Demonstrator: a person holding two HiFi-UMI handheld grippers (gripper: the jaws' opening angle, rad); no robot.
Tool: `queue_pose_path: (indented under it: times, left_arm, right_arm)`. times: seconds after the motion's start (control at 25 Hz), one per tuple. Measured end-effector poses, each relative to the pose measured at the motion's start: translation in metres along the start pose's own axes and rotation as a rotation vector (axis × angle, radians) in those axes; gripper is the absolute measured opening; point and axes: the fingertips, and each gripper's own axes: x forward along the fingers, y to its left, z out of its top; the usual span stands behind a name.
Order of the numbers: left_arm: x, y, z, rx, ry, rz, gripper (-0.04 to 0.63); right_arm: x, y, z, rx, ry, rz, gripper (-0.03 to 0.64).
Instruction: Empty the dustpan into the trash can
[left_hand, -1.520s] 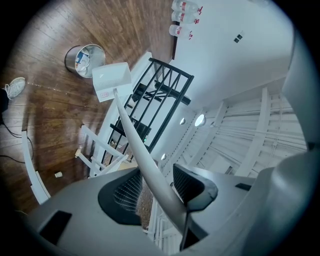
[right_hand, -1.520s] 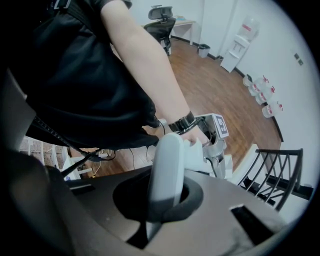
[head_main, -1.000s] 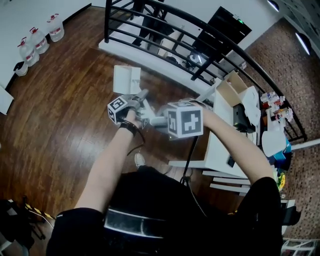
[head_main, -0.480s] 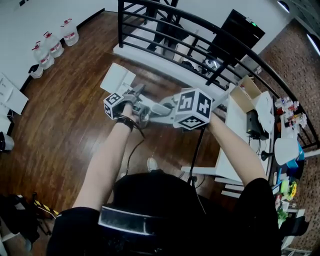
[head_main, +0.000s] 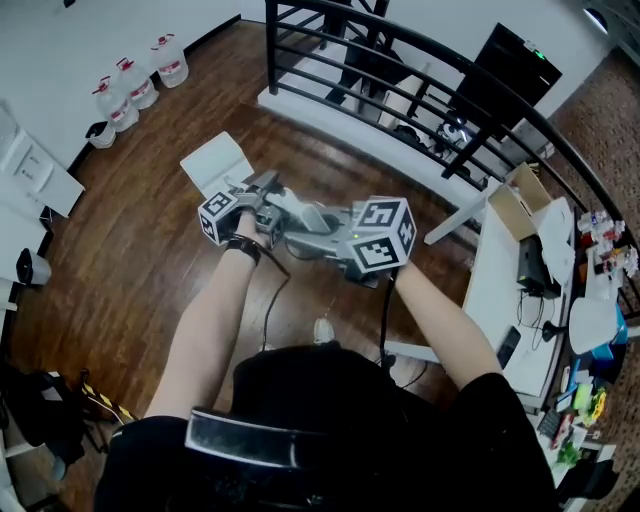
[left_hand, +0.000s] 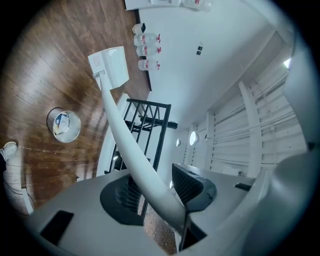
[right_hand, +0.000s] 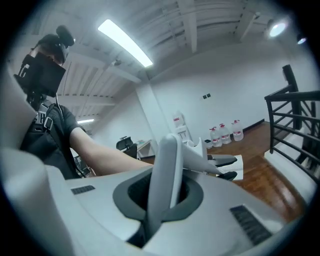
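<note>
left claw (left_hand: 159, 191): just been closing, clamped on long-handled white plastic dustpan (left_hand: 111, 67)
right claw (right_hand: 167, 150): squeezed fully together

Bright even indoor light, ceiling strip light (right_hand: 125, 42) glowing overhead, wooden floor (head_main: 130, 250) catching soft sheen, fisheye bending edges, dark vignette ringing both gripper views.

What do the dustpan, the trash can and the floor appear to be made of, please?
Dustpan: looks like white plastic with a matte finish; the pan shows fine moulded ribs.
Trash can: possibly metal, as its round wall has a silvery sheen, though it is too small to be sure.
Floor: wood or wood-look planks, dark brown and glossy, with visible seams and light reflections.
</note>
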Motion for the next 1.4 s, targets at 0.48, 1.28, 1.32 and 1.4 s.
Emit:
queue_pose_path:
  times: [0.48,1.28,1.32,1.4]
  left_arm:
    - [-0.026,-0.027,0.052,0.006,-0.147,-0.137,0.166]
    - [-0.053,-0.04,0.057,0.017,-0.15,-0.214,0.232]
    - [-0.054,-0.04,0.057,0.017,-0.153,-0.217,0.236]
    - [-0.056,-0.04,0.058,0.019,-0.161,-0.218,0.239]
  right_arm:
    - [0.025,0.016,0.017,0.008,-0.12,0.052,0.003]
    - [0.03,0.026,0.02,0.006,-0.135,0.056,0.003]
    - [0.03,0.026,0.02,0.006,-0.134,0.057,0.003]
    - [0.031,0.028,0.02,0.003,-0.131,0.061,0.003]
